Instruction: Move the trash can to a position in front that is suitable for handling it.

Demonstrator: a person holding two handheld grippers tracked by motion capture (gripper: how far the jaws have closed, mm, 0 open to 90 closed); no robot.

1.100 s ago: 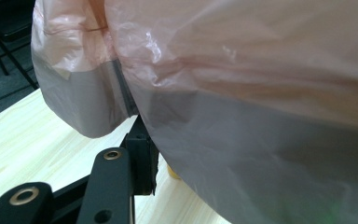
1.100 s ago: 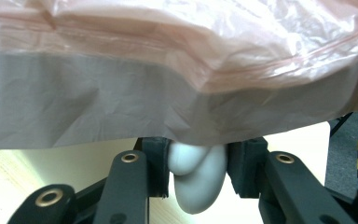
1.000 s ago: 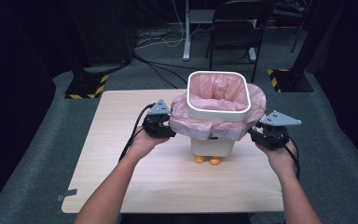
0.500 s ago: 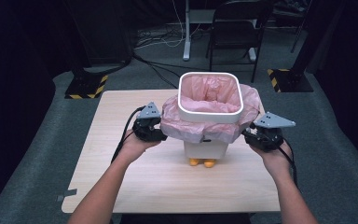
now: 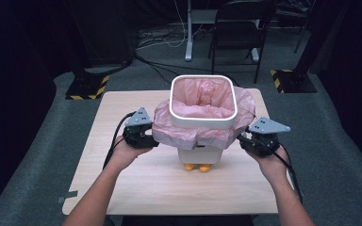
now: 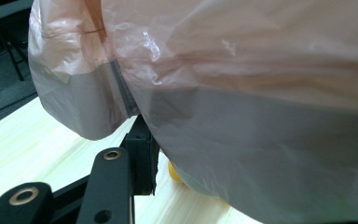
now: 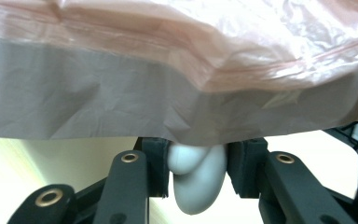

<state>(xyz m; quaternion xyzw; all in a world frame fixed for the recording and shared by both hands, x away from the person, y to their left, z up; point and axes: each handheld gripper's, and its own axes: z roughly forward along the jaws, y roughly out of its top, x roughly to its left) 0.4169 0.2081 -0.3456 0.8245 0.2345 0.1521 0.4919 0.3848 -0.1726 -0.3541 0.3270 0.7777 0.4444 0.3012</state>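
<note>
Hanging bin (image 5: 202,153) between both grippers

You see one white bin (image 5: 201,153) on one wooden table (image 5: 122,188). One pink bag (image 5: 179,129) lines it, and one white ring (image 5: 203,120) sits on top. Two orange feet (image 5: 198,167) show beneath the bin. You hold two grippers: left gripper (image 5: 153,141), right gripper (image 5: 241,140). One chair (image 5: 242,23) stands behind.

Left tool (image 5: 152,141) and right tool (image 5: 242,140) face inward, jaws clamped.
</note>
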